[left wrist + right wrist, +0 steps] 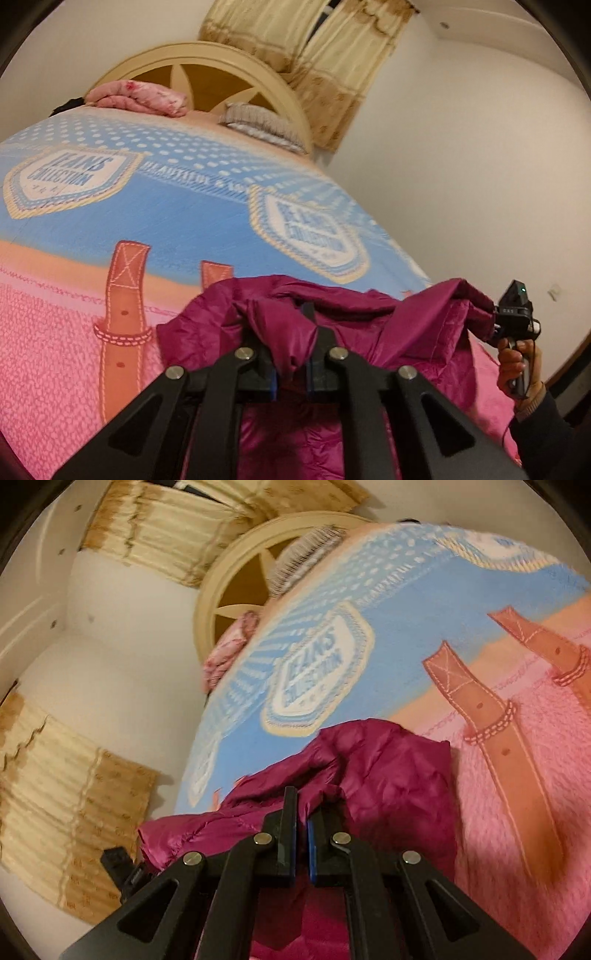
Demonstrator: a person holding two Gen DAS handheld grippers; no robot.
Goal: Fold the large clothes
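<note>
1. Position: the magenta jacket [369, 332] is bunched at the foot edge of the bed [147, 221], over the pink band of the printed blanket [517, 775], towards the bed's right-hand side edge.
2. Left gripper [291, 347]: fingers narrow, pinched on a gathered fold of the jacket.
3. Right gripper [301, 819]: fingers nearly together, with jacket fabric pressed between them; the left wrist view shows the right hand [521, 365] at the foot edge holding that gripper on a jacket corner.
4. Step in hand, as judged: lifting and spreading, with no fold made yet.
5. Next move, as judged: draw the two held points apart, tension the cloth and lay it flat on the blanket.
6. Orientation: the held span runs along the foot edge; which end is collar or hem cannot be told.
</note>
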